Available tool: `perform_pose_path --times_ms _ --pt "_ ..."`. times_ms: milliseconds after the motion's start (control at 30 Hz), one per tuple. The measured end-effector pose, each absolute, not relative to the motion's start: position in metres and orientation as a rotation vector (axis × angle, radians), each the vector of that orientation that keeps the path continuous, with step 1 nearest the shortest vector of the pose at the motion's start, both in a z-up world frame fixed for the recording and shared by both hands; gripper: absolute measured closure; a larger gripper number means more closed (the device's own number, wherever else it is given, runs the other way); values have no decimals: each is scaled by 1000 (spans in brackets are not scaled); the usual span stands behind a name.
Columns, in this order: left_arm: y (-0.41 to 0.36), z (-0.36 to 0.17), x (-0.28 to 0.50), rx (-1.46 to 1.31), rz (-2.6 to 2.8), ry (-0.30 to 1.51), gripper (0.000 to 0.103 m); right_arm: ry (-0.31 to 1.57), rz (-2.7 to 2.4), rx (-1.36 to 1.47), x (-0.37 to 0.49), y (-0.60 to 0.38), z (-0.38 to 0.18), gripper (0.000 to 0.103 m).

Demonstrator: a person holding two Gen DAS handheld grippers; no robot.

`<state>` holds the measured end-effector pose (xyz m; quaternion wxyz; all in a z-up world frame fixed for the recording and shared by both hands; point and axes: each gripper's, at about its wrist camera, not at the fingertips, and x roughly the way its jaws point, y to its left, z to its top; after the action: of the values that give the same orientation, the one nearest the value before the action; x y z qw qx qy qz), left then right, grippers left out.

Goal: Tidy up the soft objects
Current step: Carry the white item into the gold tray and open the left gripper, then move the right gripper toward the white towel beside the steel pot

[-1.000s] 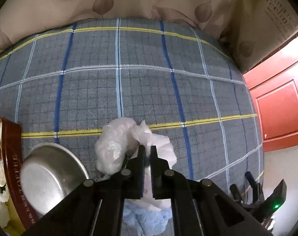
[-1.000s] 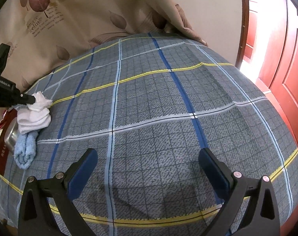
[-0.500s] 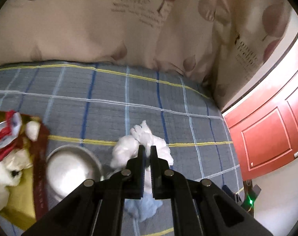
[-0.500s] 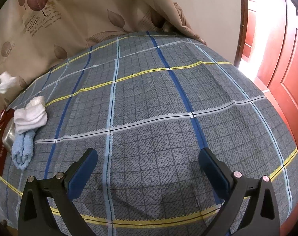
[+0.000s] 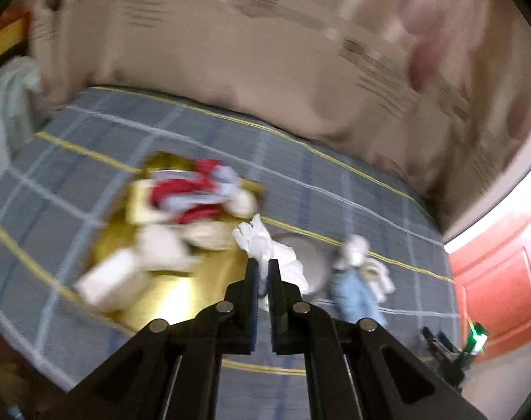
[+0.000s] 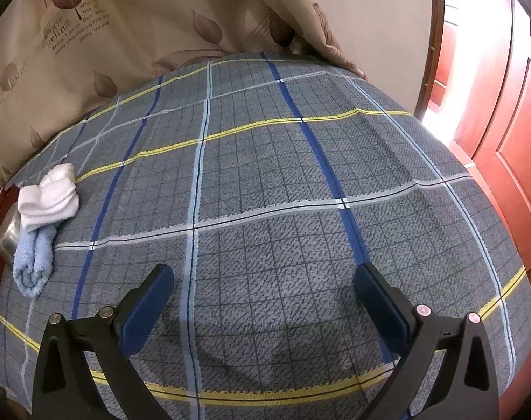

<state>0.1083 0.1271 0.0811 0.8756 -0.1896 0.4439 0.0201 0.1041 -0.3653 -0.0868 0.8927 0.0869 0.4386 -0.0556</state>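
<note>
Left gripper (image 5: 262, 270) clamped on crumpled white soft cloth (image 5: 270, 249), above gold tin box (image 5: 167, 294); right gripper (image 6: 263, 302) spread wide, empty, over grey plaid bedsheet (image 6: 272, 182)

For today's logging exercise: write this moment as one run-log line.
left gripper: shut on white sock, above tin | right gripper: open, empty | bedspread

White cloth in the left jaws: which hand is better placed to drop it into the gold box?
Left. The left gripper is shut on the white cloth beside the gold box. The right gripper hangs open over bare bedspread, far from the box.
</note>
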Motion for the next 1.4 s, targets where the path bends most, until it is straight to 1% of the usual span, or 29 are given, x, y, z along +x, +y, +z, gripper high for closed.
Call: perform_pose_path --times_ms 133,233,600,833,1033,1100,1133,1167,1200,1233,1300,1333,1400 --pt "155 66 93 -425 83 949 99 919 -125 163 106 -363 -87 0" --pt "162 53 90 -421 83 961 99 928 -133 146 107 -361 -88 0" --pt "149 5 104 -418 40 1026 99 951 -164 95 109 -355 -90 0" --pt "152 -11 109 -397 42 1034 98 954 -177 91 110 -355 -90 0" --pt "149 -21 113 -313 28 1043 96 955 -185 91 111 -355 -89 0" --pt "149 -22 112 -287 43 1036 91 956 -186 90 111 -356 -89 0" --pt "149 -21 111 -274 61 1031 85 956 -184 91 111 -355 -90 0" --pt "150 -19 109 -257 86 1023 76 956 -185 90 111 -356 -89 0" --pt "150 -17 108 -244 100 1014 71 956 -185 90 111 -355 -90 0" --pt "149 -13 105 -221 116 996 60 956 -184 90 112 -355 -90 0" --pt "145 -5 99 -150 151 944 53 956 -184 90 112 -355 -90 0" --pt "142 -1 97 -118 163 927 50 956 -184 90 112 -355 -90 0" --pt "141 2 96 -88 167 926 50 956 -184 89 112 -355 -90 0"
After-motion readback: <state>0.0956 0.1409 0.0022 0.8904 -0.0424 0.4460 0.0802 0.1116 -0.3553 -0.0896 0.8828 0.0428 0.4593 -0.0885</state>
